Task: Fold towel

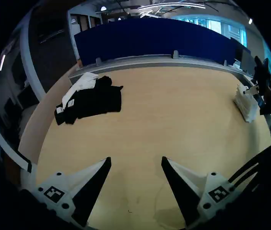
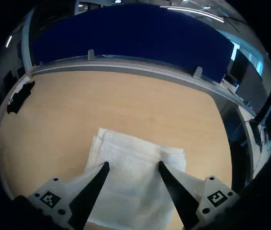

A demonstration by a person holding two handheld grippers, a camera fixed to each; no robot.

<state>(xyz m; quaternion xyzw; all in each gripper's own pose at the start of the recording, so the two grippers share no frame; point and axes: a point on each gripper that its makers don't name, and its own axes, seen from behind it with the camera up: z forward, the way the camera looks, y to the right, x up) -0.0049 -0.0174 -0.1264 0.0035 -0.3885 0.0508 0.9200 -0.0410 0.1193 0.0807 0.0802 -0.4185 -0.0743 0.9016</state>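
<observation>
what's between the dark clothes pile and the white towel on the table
Nothing: in the left gripper view, the wooden table between the dark clothes pile and the white towel is bare all the way across.

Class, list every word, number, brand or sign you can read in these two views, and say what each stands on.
No readable text.
Square markers on the jaws: coded patterns, not words.
Small white tags on the dark clothes: too small to read.
</observation>
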